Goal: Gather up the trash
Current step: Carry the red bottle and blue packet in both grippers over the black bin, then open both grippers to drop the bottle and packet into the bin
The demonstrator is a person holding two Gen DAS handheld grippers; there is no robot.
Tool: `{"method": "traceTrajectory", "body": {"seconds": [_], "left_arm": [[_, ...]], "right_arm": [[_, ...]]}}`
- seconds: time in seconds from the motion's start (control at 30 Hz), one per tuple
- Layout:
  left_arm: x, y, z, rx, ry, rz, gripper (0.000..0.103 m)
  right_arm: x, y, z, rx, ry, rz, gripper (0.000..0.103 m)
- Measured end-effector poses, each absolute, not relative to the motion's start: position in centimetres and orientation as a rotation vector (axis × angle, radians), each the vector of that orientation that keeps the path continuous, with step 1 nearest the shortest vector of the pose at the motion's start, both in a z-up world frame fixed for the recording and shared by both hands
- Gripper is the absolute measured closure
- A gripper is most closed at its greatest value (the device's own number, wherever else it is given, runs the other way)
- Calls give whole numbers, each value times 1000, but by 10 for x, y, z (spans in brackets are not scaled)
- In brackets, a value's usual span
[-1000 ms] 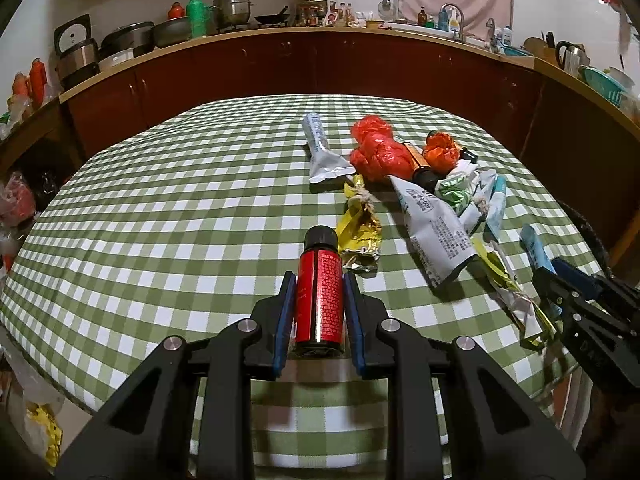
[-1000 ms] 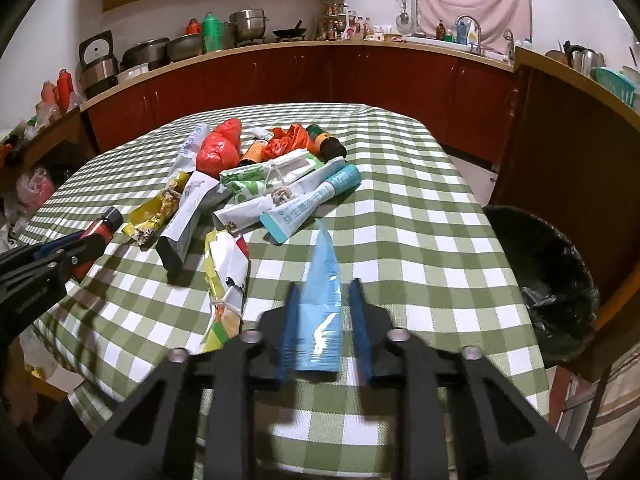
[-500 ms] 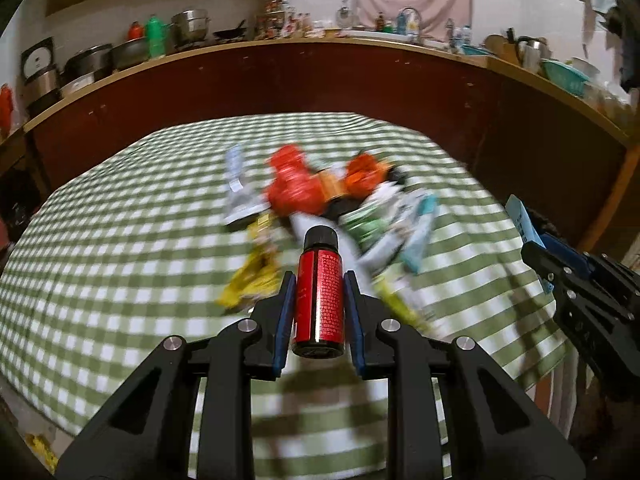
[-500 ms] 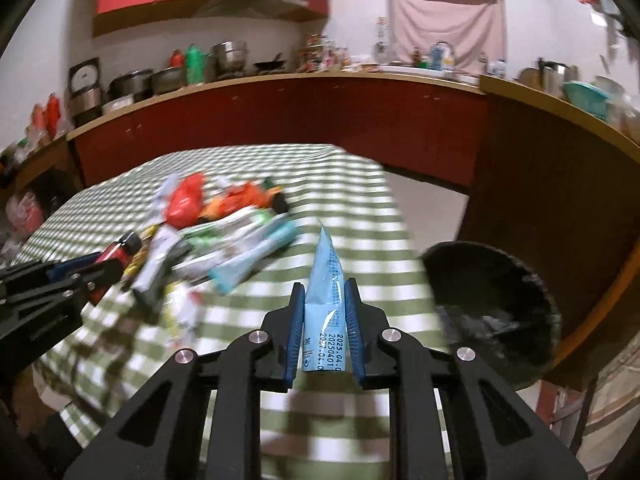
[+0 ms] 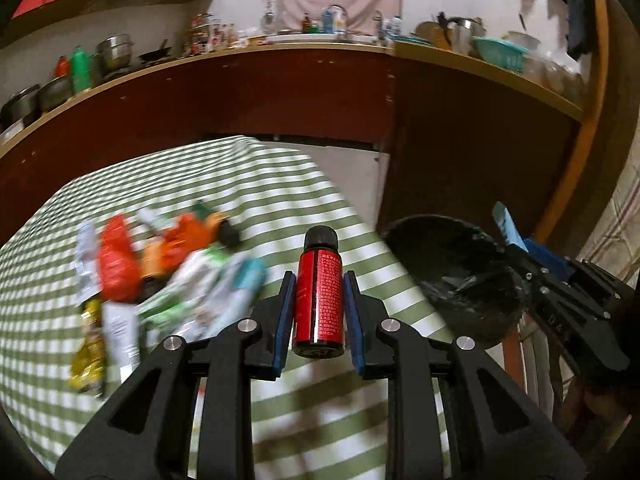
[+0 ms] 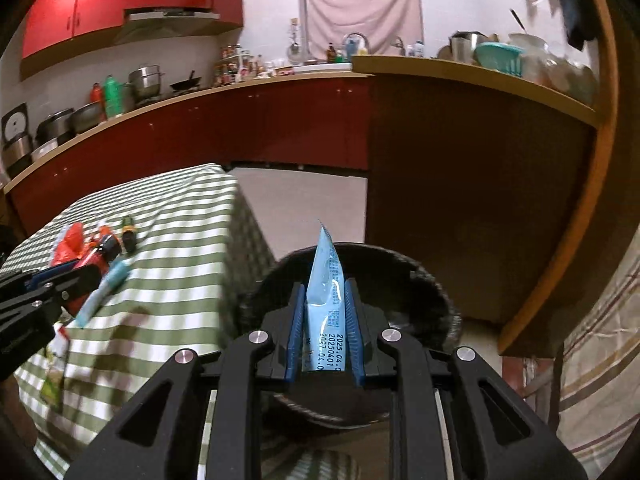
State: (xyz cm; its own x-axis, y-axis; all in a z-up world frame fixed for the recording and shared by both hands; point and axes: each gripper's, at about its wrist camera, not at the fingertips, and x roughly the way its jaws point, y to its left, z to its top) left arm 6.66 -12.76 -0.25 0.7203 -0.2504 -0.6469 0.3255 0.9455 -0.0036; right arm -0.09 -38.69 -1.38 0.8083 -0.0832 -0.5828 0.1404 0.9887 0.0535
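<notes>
I hold both grippers past the right edge of the bench [image 5: 304, 196], where its green-and-white checked cloth drops off toward open floor [image 6: 304, 200] and a black-lined trash bin [image 5: 452, 276]. The left gripper [image 5: 319, 312] has its jaws clamped on a small red bottle [image 5: 319, 300], a glossy cylinder with a black screw cap and fine printed text, poised over the cloth near the bench's right edge. The right gripper [image 6: 325, 320] has its jaws pressed together on a flat, pale blue sachet [image 6: 325, 280], pointed at its far end and stamped with a date, held over the round mouth of the bin, whose crinkled liner is dark. A brown cabinet wall [image 6: 472, 208] closes the room just beyond the bin, with bare floor between it and the bench. Only the left view shows the blurred heap of leftover wrappers [image 5: 160, 280], red, orange, white and yellow, on the left of the bench. Only the right view shows the red upper cupboards [image 6: 132, 0].
</notes>
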Motion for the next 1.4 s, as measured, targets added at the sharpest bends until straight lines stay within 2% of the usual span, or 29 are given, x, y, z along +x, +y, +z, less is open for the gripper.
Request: {"method": "traceTrajectory", "body": {"seconds": [0.37, 0.9, 0.97, 1.0, 1.07, 1.4], "left_arm": [[102, -203, -29, 172, 765, -348, 80], [133, -247, -49, 170, 884, -351, 78], [131, -250, -48, 174, 879, -353, 76], [130, -251, -48, 177, 875, -351, 69], [129, -250, -47, 173, 865, -344, 65], [112, -221, -23, 152, 811, -316, 64]], "right_arm": [[19, -430, -36, 138, 640, -149, 82], [49, -457, -60, 173, 667, -139, 82], [48, -460, -62, 182, 670, -141, 79], [48, -461, -63, 188, 673, -143, 78], [47, -463, -63, 196, 674, -152, 72], [35, -450, -47, 188, 651, -161, 64]]}}
